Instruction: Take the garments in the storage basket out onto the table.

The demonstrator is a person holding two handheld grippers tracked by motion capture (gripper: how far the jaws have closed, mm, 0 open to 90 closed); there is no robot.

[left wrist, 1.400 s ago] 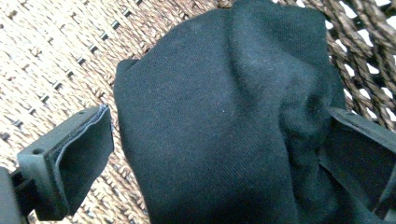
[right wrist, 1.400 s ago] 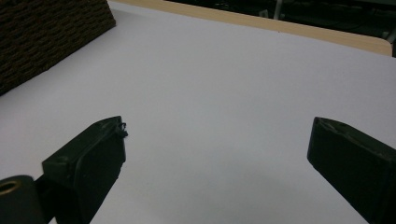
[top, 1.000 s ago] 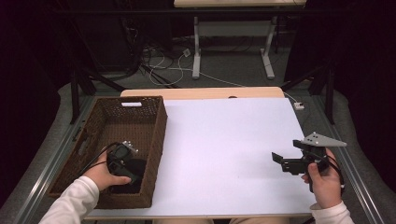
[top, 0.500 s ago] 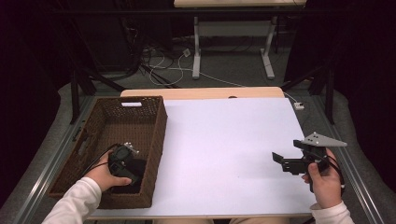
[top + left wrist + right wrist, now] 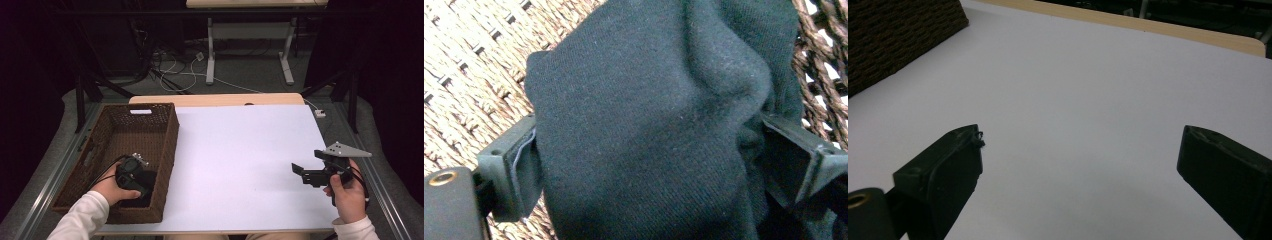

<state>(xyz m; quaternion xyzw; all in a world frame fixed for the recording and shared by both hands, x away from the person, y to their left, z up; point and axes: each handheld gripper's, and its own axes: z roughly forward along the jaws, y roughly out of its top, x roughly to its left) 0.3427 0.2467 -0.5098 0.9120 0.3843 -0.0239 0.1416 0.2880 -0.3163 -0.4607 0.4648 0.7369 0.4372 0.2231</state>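
A black cloth (image 5: 649,90) lies bunched in the near right corner of the brown wicker basket (image 5: 170,135). My left gripper (image 5: 654,150) points down into that corner. Its jaws have just been closing, and the cloth fills the gap between them, with both pads pressing into its sides. In the high view the left gripper (image 5: 134,181) sits low in the basket, with the dark cloth (image 5: 145,190) under it. My right gripper (image 5: 301,175) hovers over the white table top (image 5: 240,150) near its right edge, open, with nothing between its fingers (image 5: 943,170).
The basket stands at the table's left side, and its woven wall (image 5: 893,35) is far off in the right gripper view. A wooden strip (image 5: 215,100) runs along the table's far edge. Cables and desk legs lie on the floor beyond.
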